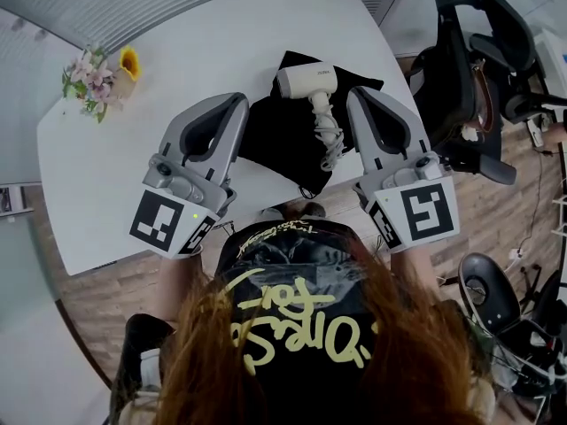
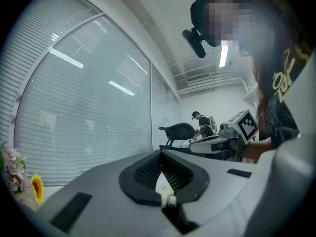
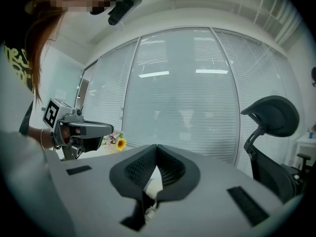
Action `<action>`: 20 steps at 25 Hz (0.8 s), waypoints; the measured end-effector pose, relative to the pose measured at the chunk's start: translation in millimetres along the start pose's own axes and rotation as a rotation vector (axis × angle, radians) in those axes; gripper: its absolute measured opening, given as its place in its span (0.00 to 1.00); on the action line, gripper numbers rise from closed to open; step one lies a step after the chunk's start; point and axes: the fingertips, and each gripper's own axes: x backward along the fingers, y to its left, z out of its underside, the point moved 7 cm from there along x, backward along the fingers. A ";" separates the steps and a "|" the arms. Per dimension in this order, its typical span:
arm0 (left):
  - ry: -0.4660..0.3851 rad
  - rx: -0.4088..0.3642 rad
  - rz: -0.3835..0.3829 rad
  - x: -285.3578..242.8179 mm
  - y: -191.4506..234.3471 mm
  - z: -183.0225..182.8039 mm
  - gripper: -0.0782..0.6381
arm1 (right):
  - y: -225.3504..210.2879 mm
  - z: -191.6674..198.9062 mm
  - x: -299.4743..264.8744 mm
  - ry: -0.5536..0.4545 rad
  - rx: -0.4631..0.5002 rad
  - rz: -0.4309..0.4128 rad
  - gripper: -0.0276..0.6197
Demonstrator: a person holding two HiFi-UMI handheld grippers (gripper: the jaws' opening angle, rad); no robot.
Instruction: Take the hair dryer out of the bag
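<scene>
A white hair dryer [image 1: 306,82] lies on top of a flat black bag [image 1: 279,140] on the white table [image 1: 133,175], its coiled cord [image 1: 330,140] trailing toward me. My left gripper [image 1: 239,102] hovers at the bag's left edge, held level and shut with nothing in it. My right gripper [image 1: 356,94] is held just right of the dryer's handle, also shut and empty. In the left gripper view the jaws [image 2: 160,152] meet at their tips. The right gripper view shows the same closed tips [image 3: 157,146].
A small bunch of flowers with a sunflower [image 1: 99,76] stands at the table's far left corner. A black office chair [image 1: 483,60] is at the right of the table, another chair base [image 1: 487,295] lower right. Blinds cover the windows beyond.
</scene>
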 end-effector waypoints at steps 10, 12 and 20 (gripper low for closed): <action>0.006 -0.001 0.039 -2.5 -3.4 1.9 0.10 | -0.6 -0.2 4.2 -0.015 -0.025 -0.011 0.05; 0.007 -0.003 0.047 -3.4 -4.2 2.4 0.10 | 0.7 -0.9 5.0 -0.013 -0.020 -0.011 0.05; 0.011 -0.007 0.060 -3.9 -2.9 3.2 0.10 | 4.1 0.6 5.9 0.003 -0.012 0.008 0.05</action>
